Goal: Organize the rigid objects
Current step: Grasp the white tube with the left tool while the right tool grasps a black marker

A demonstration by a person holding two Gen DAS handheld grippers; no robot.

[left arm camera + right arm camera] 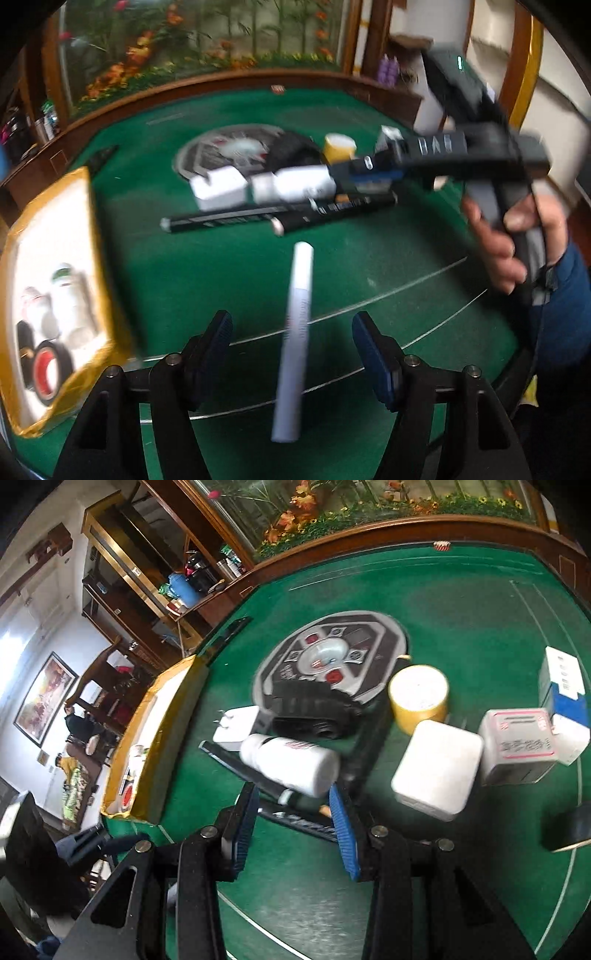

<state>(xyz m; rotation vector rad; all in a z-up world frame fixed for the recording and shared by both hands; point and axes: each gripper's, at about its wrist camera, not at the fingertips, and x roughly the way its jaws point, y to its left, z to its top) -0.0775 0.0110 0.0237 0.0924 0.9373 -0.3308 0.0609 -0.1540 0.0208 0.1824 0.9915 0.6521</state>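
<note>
A white marker [299,288] lies on the green table [221,277], its near half running between the fingers of my left gripper [291,325], which is open and not touching it. My right gripper [293,797] is open too. Its blue pads stand either side of the near end of a white bottle [291,764], with no clear contact. The bottle lies on its side across two black pens [258,218]. In the left wrist view a hand [498,236] holds the right gripper [354,173] against the same bottle [295,184].
A yellow-edged box [92,258] at the table's left holds tape rolls and bottles. Around the bottle lie a white plug adapter [236,723], a black pouch [310,712], a yellow tape roll [419,698], a white block [436,771], small cartons [517,746] and a black tape roll [569,827].
</note>
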